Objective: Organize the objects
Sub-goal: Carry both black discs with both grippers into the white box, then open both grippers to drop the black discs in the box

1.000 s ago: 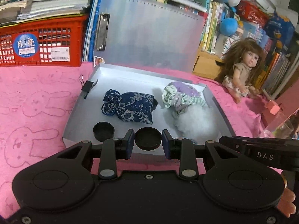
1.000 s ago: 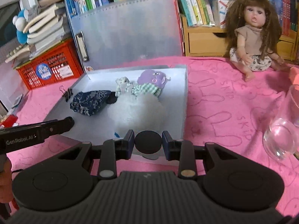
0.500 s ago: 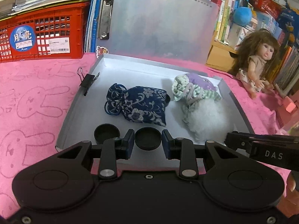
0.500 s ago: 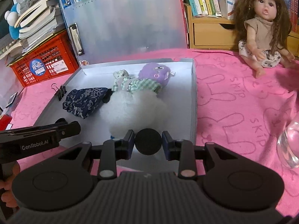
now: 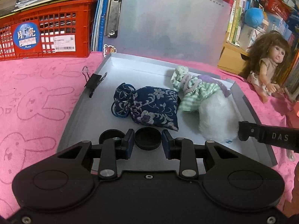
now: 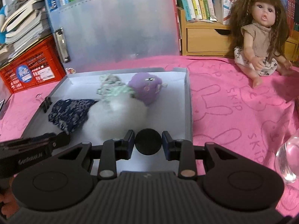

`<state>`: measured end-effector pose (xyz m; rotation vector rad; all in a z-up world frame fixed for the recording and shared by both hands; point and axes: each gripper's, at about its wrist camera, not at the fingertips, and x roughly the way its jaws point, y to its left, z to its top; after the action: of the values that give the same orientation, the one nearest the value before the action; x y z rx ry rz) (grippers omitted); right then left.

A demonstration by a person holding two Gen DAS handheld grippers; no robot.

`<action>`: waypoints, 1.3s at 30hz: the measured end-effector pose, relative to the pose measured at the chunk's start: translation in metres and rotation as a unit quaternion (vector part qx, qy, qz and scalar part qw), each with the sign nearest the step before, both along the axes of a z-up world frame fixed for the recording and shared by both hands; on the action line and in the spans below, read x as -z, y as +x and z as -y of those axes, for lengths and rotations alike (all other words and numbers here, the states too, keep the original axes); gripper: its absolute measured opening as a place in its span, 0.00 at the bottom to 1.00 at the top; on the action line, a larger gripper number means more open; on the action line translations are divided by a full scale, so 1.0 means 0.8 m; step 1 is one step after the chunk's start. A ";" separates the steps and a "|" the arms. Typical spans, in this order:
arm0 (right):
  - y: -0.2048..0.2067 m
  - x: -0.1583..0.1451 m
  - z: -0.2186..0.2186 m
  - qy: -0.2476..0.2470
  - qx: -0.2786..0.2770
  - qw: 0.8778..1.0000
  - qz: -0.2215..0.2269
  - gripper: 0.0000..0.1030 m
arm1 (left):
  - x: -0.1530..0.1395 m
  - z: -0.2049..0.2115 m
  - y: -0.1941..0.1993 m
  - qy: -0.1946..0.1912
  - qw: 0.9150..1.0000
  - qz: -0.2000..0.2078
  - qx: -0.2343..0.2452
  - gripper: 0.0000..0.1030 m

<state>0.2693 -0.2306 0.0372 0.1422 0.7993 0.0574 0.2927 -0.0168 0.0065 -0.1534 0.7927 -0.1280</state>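
Observation:
My left gripper (image 5: 148, 138) is shut on a black round cap (image 5: 148, 141), over the near edge of the grey tray (image 5: 74, 123). A second black cap (image 5: 110, 134) lies in the tray just left of my fingers. My right gripper (image 6: 148, 139) is shut on another black round cap (image 6: 148, 143) above the tray's near right corner (image 6: 188, 112). Inside the tray lie a blue floral pouch (image 5: 149, 110) and a soft toy in green check (image 5: 198, 93) with white fluff (image 5: 216, 117). The toy's purple head (image 6: 147, 87) shows in the right wrist view.
The tray's translucent lid (image 5: 168, 24) stands open behind it, and a binder clip (image 5: 94, 83) sits on its left rim. A red basket (image 5: 46, 29) stands back left, a doll (image 6: 261, 37) sits back right, and a clear glass (image 6: 287, 160) is at the right. Pink cloth (image 6: 233, 112) covers the table.
Both grippers have moved forward and a little down towards the tray, so its contents look nearer. Each cap has stayed between its pads.

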 end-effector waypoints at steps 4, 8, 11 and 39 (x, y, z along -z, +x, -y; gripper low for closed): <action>0.006 0.004 0.006 0.013 0.007 1.000 -0.007 0.36 | -0.001 0.002 0.000 0.003 1.000 0.000 0.002 0.29; 0.005 0.011 0.009 0.020 0.010 1.000 -0.014 0.37 | -0.001 0.002 0.000 0.003 1.000 0.001 0.003 0.29; 0.005 0.012 0.013 0.027 0.013 0.999 -0.015 0.39 | -0.001 0.002 -0.001 0.000 1.000 0.001 0.005 0.29; -0.097 -0.047 -0.004 0.020 -0.060 0.994 0.085 0.71 | -0.066 -0.010 -0.104 0.003 0.996 0.068 0.053 0.58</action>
<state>0.1920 -0.2272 0.0748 0.1241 0.6364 0.1974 0.2097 -0.0092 0.0593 -0.0968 0.6645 -0.2341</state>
